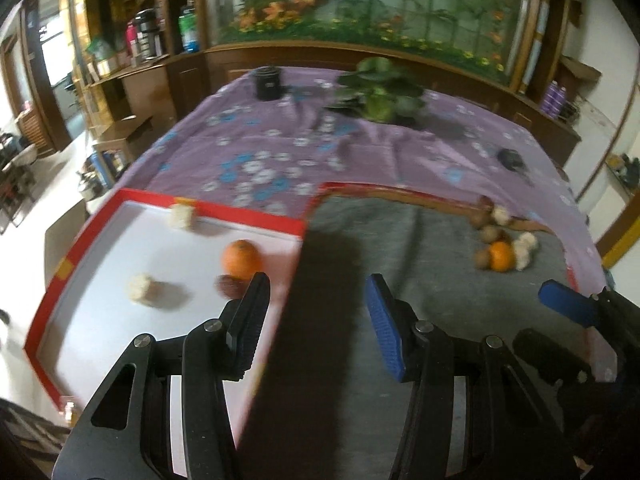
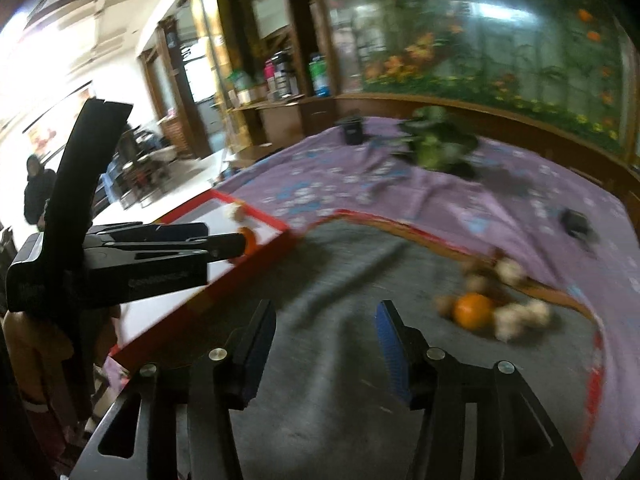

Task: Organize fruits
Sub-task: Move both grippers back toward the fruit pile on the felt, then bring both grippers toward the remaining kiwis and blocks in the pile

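A white tray with a red rim lies on the left. It holds an orange, two pale netted fruits and a small brown fruit. On the grey mat to the right is a pile of brown and pale fruits around a second orange. My left gripper hangs open and empty over the tray's right edge. My right gripper is open and empty above the mat, left of the pile and short of it. One of its blue fingers shows in the left wrist view.
A purple flowered cloth covers the table under the mat. At the back stand a black cup and a leafy plant. A small dark object lies at the right. A person in dark clothes stands far off left.
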